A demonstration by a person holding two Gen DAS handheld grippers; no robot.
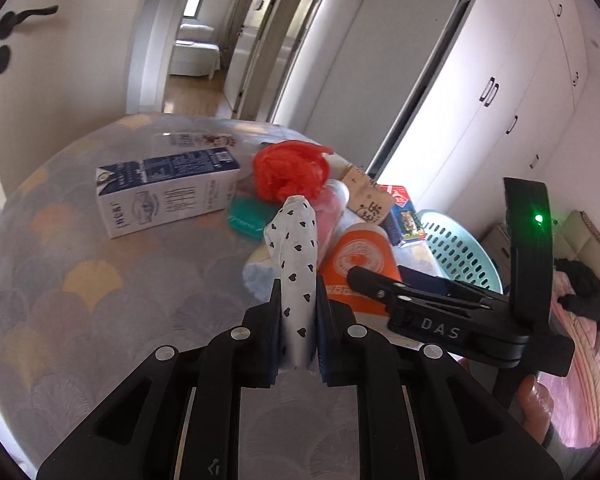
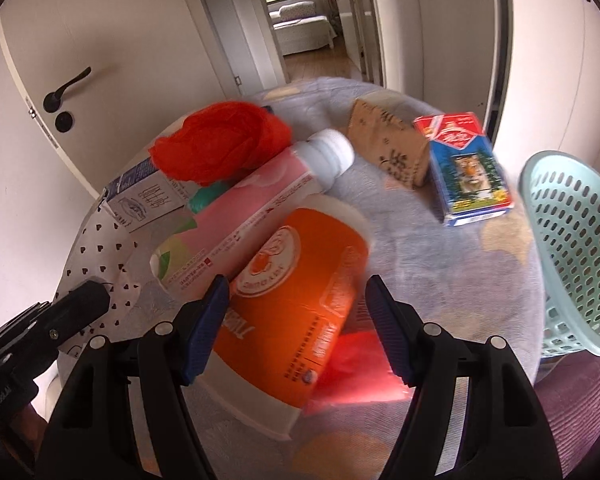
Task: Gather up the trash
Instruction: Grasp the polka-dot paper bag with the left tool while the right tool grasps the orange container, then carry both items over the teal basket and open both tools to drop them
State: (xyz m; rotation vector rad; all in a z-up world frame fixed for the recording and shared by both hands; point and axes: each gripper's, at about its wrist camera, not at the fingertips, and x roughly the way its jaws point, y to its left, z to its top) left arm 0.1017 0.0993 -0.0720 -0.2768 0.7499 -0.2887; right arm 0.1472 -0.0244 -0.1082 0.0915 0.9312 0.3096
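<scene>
My left gripper (image 1: 296, 320) is shut on a white bag printed with black hearts (image 1: 294, 248), which stands up between its pads. That bag (image 2: 100, 256) and the left gripper (image 2: 86, 300) also show at the lower left of the right wrist view. My right gripper (image 2: 296, 312) is open, its blue pads on either side of an orange and white pack (image 2: 296, 292) lying on the table, with no firm press visible. The orange pack (image 1: 360, 256) lies just beyond the right gripper (image 1: 396, 278) in the left wrist view. A mint perforated basket (image 2: 576, 248) stands off the table's right edge.
On the scallop-patterned tablecloth (image 1: 80, 280) lie a blue and white milk carton (image 1: 168, 192), a crumpled red bag (image 2: 220, 144), a pink tube with a white cap (image 2: 260, 200), a green box (image 1: 248, 216), a brown paper pack (image 2: 388, 144) and a tiger-printed box (image 2: 468, 164). A door stands behind.
</scene>
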